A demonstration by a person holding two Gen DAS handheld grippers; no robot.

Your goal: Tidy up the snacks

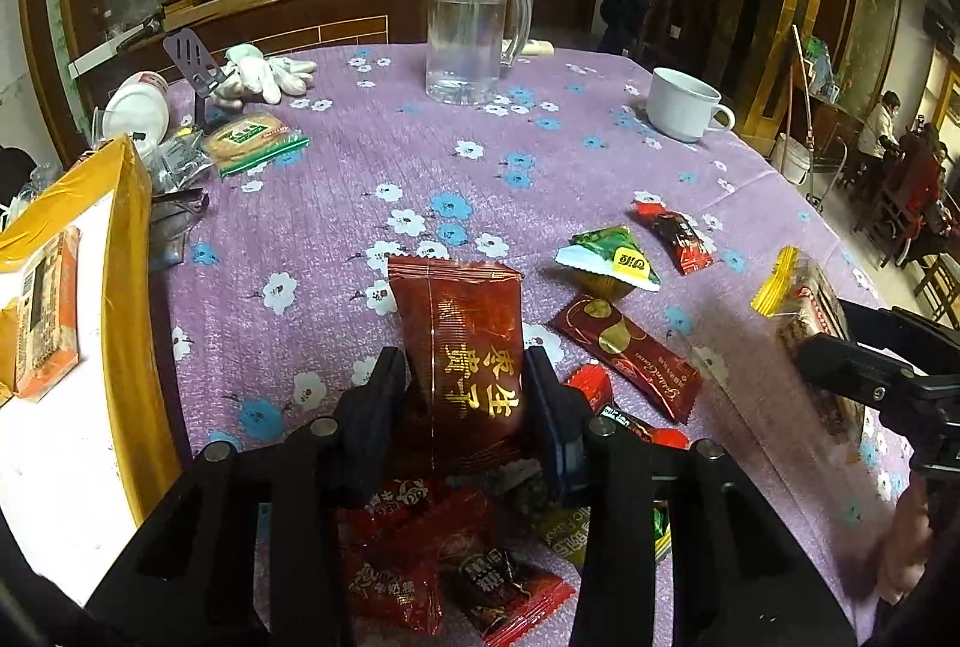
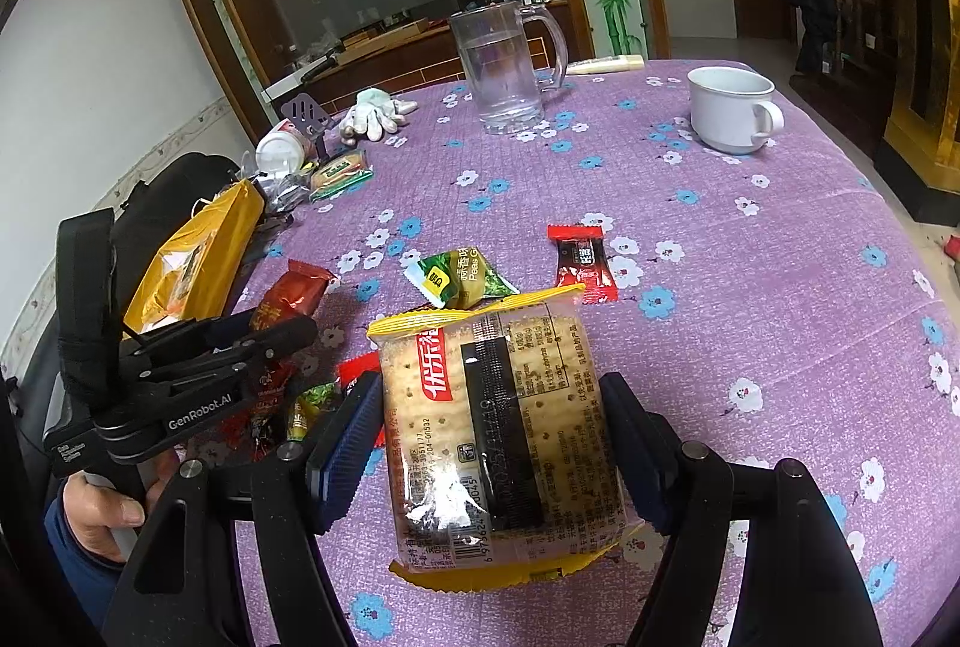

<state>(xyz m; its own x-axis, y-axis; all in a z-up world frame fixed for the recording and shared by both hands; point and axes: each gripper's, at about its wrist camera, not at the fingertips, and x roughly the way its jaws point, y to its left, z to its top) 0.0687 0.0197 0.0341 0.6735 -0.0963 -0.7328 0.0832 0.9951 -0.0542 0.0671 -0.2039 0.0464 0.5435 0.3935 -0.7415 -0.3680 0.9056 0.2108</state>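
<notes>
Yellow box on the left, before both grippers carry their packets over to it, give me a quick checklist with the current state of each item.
1. Left gripper shut on the dark red packet: ok, fingers press both sides.
2. Right gripper shut on the cracker pack: ok, held between both pads.
3. Both packets lifted off the tablecloth: cannot tell.
4. Yellow box open with room inside: ok, one orange packet lies in it and white floor shows.
5. Path to the box free of the water mug and white cup: ok, both stand far back.
</notes>
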